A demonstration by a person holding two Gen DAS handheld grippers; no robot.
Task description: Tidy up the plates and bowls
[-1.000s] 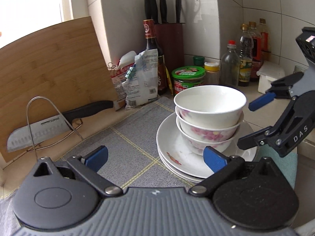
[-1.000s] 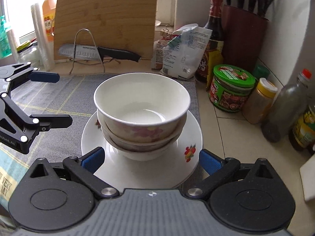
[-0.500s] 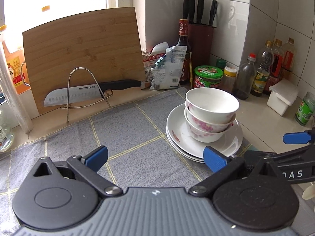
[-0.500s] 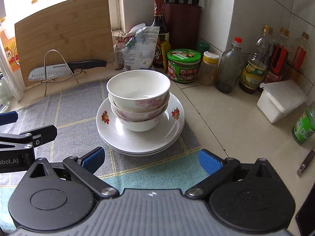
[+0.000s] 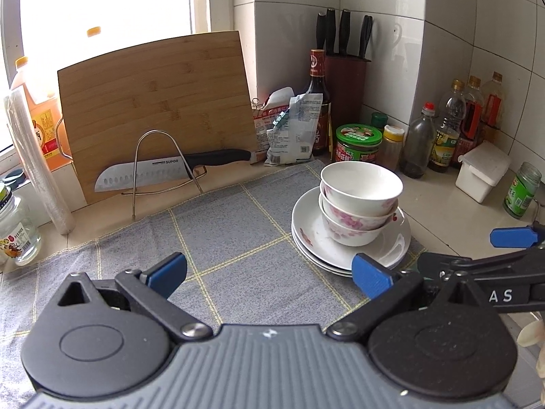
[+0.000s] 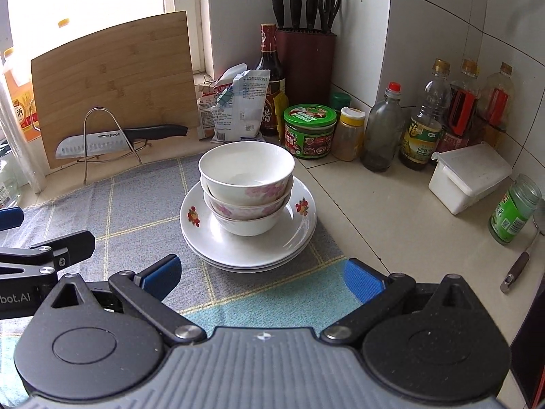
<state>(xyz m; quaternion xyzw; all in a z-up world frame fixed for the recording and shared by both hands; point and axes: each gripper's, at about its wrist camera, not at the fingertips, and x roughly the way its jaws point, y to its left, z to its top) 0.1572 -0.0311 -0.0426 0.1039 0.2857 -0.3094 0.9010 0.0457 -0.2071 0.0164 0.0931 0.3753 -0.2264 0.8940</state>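
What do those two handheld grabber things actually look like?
Both match: the left gripper and right gripper have a ribbed grey body, black round pivot housings with silver screws, and angular black fingers tipped with blue pads. White lettering marks their sides.

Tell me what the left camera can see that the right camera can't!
Only the left wrist view shows the glass jar and the whole roll of plastic wrap at the far left. Only the right wrist view shows the scissors in the knife block and the brown-handled tool near the right edge. Both show the bowls stacked on the plates, the cutting board and the knife.
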